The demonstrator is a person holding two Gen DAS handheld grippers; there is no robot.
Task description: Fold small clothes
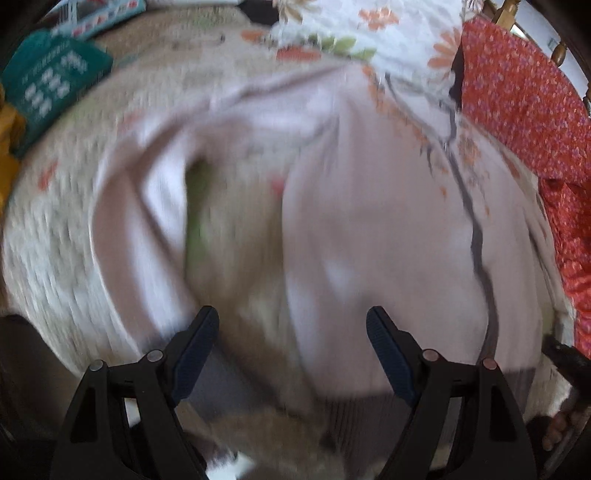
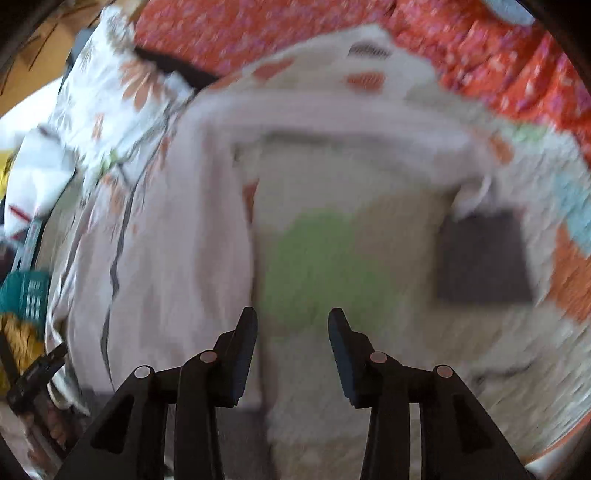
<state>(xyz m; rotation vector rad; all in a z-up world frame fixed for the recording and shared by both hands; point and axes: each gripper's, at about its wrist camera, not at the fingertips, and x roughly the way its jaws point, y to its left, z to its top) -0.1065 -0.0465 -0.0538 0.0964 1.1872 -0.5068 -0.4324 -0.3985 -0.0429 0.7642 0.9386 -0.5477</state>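
A: From the left wrist view, we see our left gripper (image 1: 291, 325) with its fingers spread wide and nothing between them. It hangs over the pale pink garment (image 1: 369, 221), which lies crumpled across a cream knitted blanket (image 1: 48, 236) with orange and green patches.

B: Agreed, though the picture is smeared with blur, so we cannot tell the garment's folds with any certainty. We see a dark seam line running down its right part. Beyond it lies a white floral cloth (image 1: 369, 33), and to the right a red patterned fabric (image 1: 524, 103). A teal box (image 1: 51, 85) sits at the far left.

A: In the right wrist view, our right gripper (image 2: 291, 325) is also parted, more narrowly than the left one, and holds nothing. The same pink garment (image 2: 177, 240) lies left of and beyond the fingers, arching around a bare stretch of the blanket (image 2: 517, 350) with a green patch.

B: We also see a dark grey tag (image 2: 484, 258) at the garment's right end, seemingly hanging from it on a string. The red fabric (image 2: 369, 33) runs along the top, and the floral cloth (image 2: 110, 96) sits at upper left.
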